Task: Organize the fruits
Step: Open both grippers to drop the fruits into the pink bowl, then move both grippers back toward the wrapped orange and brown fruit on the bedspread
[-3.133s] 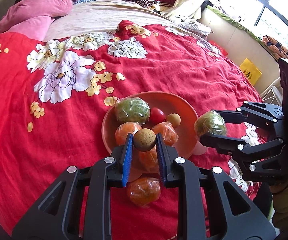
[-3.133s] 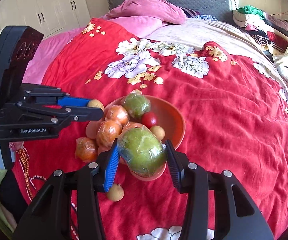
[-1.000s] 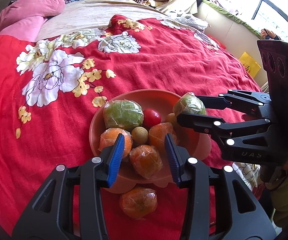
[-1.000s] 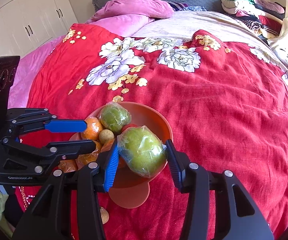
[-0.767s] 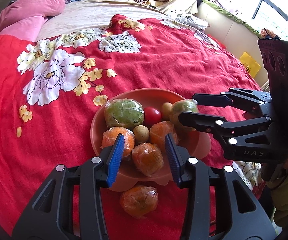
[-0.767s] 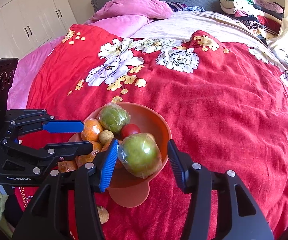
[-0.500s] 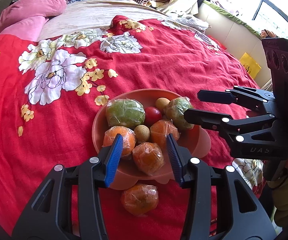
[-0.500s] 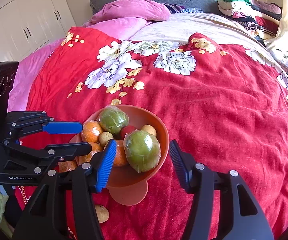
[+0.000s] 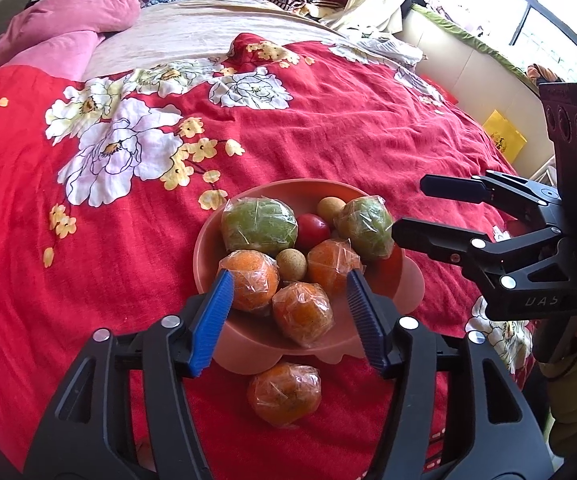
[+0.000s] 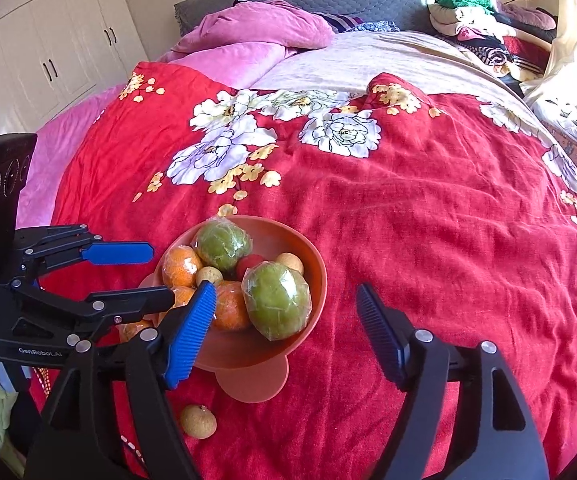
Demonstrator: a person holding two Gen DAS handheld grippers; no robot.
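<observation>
Fruit sits piled in an orange bowl (image 9: 208, 248) on a red flowered bedspread (image 9: 328, 132). Both grippers hover over the near rim, empty.

Left gripper (image 9: 288, 308): fingers apart, nothing between the pads; its jaws have just been opening. Three seconds back they pinched a small brown fruit (image 9: 291, 264); that fruit now lies in the bowl, just beyond the fingertips, between two wrapped oranges. A third wrapped orange (image 9: 303, 312) lies at the bowl's near edge, in line with the gap between the fingers but untouched. One more wrapped orange (image 9: 284, 394) lies on the bedspread outside the bowl, below the fingers and close to the gripper body.

Right gripper (image 10: 284, 308): fingers wide apart, jaws just been opening. A second ago they clamped a wrapped green fruit (image 10: 277, 306); now it rests in the bowl against the near rim, just beyond the blue left pad (image 10: 190, 334) and clear of both pads. A second wrapped green fruit (image 10: 221, 245) sits at the far side, with a small red fruit (image 10: 249, 264) and another small brown fruit (image 10: 289, 262) beside it.

Outside the bowl, a loose brown fruit (image 10: 197, 421) lies on the bedspread below the right gripper's left finger. Bowl position looks unchanged.
</observation>
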